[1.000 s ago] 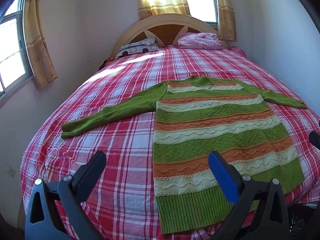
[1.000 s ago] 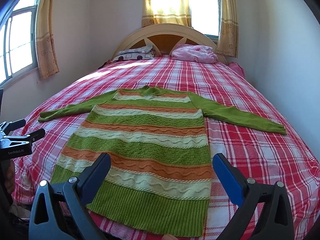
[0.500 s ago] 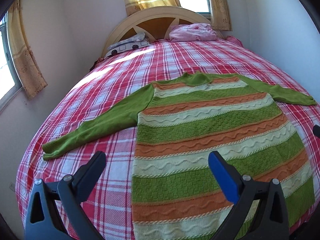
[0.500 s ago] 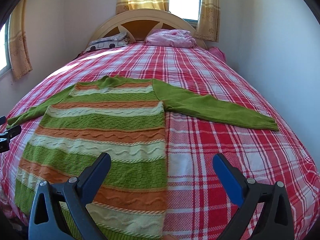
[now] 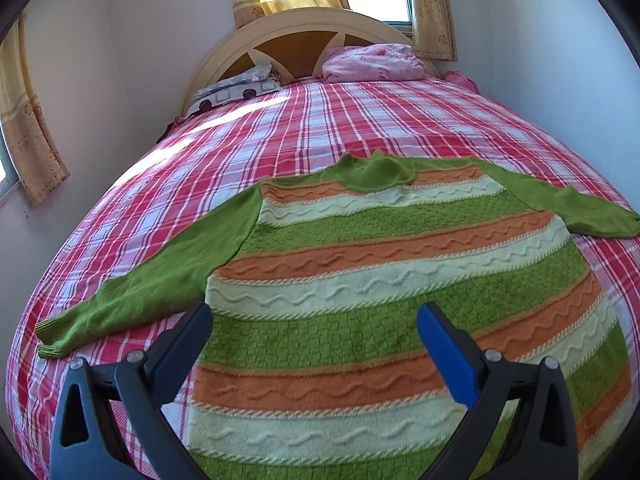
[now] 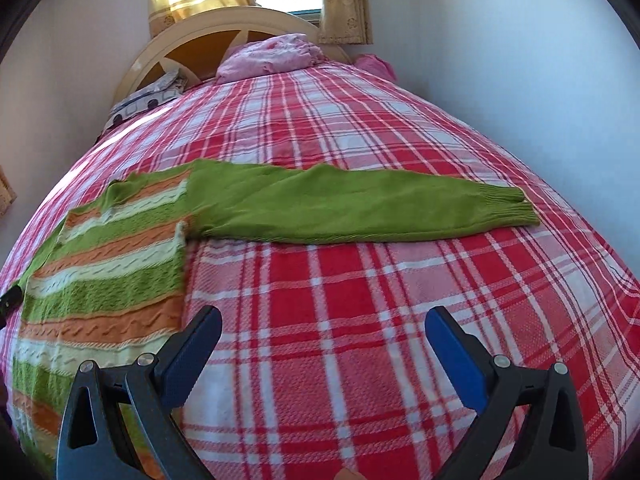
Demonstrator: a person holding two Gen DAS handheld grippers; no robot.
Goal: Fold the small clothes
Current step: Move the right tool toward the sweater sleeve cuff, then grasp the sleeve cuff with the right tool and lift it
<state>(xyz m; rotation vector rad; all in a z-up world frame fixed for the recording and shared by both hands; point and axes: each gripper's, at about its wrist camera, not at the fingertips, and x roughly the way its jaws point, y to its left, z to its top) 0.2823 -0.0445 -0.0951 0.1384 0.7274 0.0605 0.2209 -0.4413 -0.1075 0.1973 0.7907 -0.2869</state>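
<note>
Lying flat on the bed [image 6: 360, 320], sweater [image 5: 380, 280] with sleeves spread, left tool [image 5: 314, 320] spread above its body, right tool [image 6: 324, 324] spread over bare plaid.

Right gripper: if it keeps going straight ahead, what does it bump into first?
Probably the plaid bedspread. The right gripper is open over bare blanket, with the sweater's green sleeve lying farther ahead. Depth is hard to judge here.
</note>
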